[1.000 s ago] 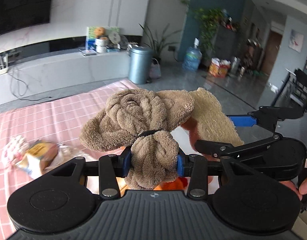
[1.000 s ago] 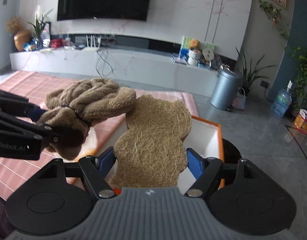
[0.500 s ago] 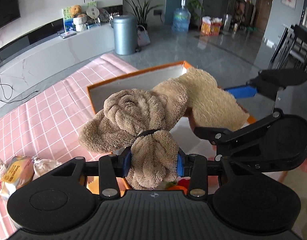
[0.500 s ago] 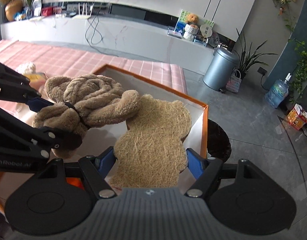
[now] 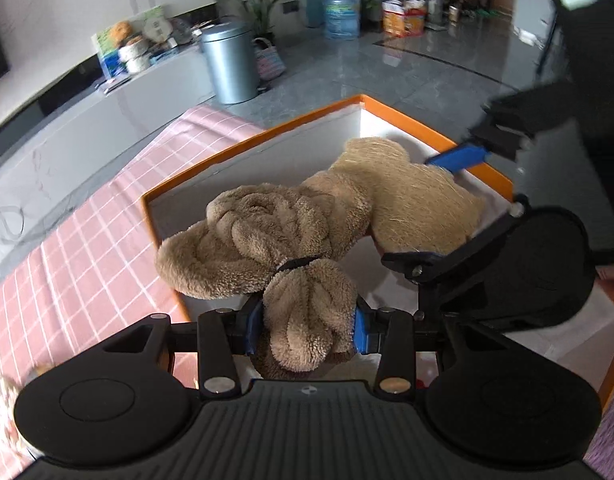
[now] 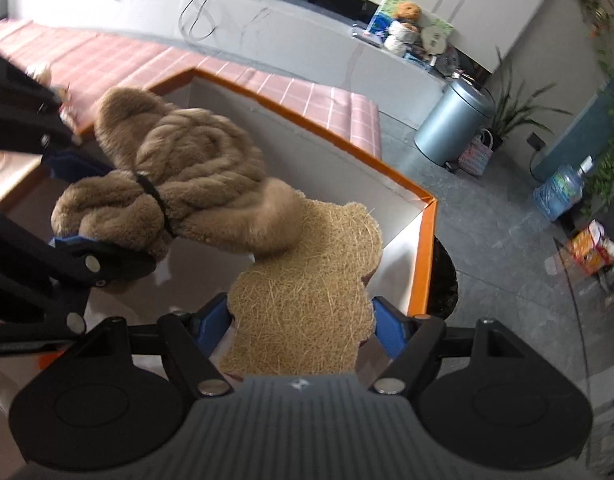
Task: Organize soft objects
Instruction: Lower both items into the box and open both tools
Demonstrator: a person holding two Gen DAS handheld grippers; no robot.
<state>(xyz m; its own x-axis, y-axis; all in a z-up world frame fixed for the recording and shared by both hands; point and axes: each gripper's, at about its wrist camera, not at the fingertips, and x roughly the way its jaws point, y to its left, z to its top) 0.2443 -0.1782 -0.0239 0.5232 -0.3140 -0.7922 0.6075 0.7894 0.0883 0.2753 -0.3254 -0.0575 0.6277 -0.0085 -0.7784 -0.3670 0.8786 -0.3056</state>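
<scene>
Left wrist | left gripper pinching plush towel | right gripper clamping fibre pad | lower both inside orange box, release gently

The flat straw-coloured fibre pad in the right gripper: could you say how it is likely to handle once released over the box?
The fibre pad juts unsupported past the right gripper without drooping, so probably fairly stiff. It looks thin and loosely matted, likely light. Its coarse surface should resist sliding.
</scene>
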